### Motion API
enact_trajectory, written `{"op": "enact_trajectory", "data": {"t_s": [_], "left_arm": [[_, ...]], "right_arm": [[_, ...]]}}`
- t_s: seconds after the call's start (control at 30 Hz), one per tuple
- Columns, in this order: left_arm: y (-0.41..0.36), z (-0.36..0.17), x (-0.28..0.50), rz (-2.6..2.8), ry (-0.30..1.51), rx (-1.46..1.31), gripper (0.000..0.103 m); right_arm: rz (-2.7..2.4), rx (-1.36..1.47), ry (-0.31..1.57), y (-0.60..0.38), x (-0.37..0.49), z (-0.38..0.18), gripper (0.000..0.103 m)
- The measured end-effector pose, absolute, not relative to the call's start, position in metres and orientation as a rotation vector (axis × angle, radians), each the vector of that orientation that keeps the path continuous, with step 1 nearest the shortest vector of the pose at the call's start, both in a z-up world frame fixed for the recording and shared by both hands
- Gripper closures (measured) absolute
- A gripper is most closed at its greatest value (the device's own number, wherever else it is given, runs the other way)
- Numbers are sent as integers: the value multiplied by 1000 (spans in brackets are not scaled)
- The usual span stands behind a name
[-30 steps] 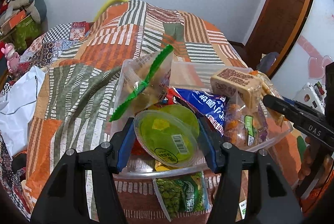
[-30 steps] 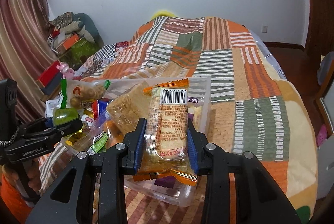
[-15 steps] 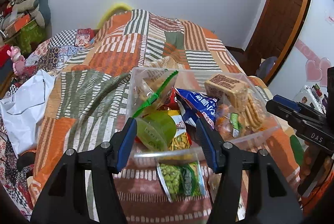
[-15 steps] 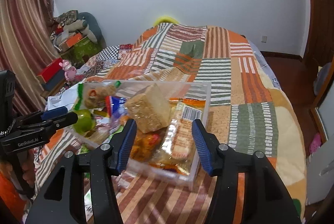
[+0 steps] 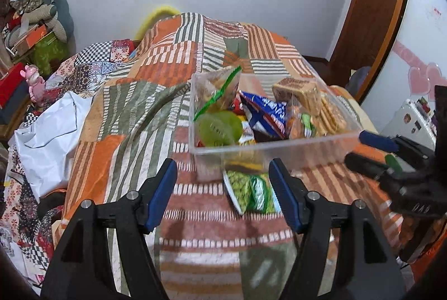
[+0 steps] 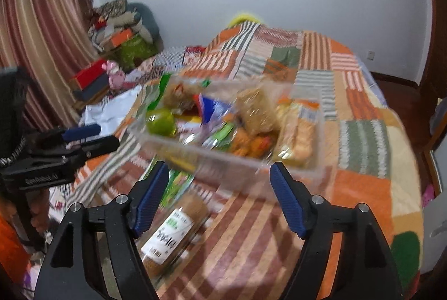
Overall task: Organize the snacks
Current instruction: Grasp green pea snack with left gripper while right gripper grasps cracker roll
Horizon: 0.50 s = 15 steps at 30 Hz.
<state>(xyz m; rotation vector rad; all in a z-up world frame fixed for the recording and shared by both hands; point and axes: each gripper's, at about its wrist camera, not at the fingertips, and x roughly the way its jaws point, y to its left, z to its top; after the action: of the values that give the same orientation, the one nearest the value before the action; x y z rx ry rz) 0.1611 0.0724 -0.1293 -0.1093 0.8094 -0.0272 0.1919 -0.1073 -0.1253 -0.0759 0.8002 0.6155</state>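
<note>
Left tool (image 5: 223,182) and right tool (image 6: 219,189): both spread wide, gripping nothing, near clear bin (image 5: 279,153) of snacks on bed (image 5: 195,230); green pea packet (image 5: 248,192) just beside bin.

Clear plastic bin (image 5: 279,150) on quilt, full: green jelly cup (image 5: 219,128), blue bag (image 5: 265,115), cracker packs (image 5: 304,93). Green pea packet (image 5: 250,192) and brown cracker pack (image 6: 173,233) outside, in front of bin.

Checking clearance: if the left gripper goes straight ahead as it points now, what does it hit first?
Likely the green pea snack bag lying on the quilt between the open fingers of the left gripper, then the clear bin just behind. Depth is uncertain.
</note>
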Motion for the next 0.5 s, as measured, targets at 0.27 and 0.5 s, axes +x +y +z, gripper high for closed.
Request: {"op": "enact_trajectory", "data": {"t_s": [0.27,0.5], "left_arm": [[74,-144,151,-24,845,-124,35],[70,-164,158,-35,906,-134,35]], "right_arm": [[669,-140,906,-80,184,-159,31],[687,-151,941,-86,183,-168,31]]}}
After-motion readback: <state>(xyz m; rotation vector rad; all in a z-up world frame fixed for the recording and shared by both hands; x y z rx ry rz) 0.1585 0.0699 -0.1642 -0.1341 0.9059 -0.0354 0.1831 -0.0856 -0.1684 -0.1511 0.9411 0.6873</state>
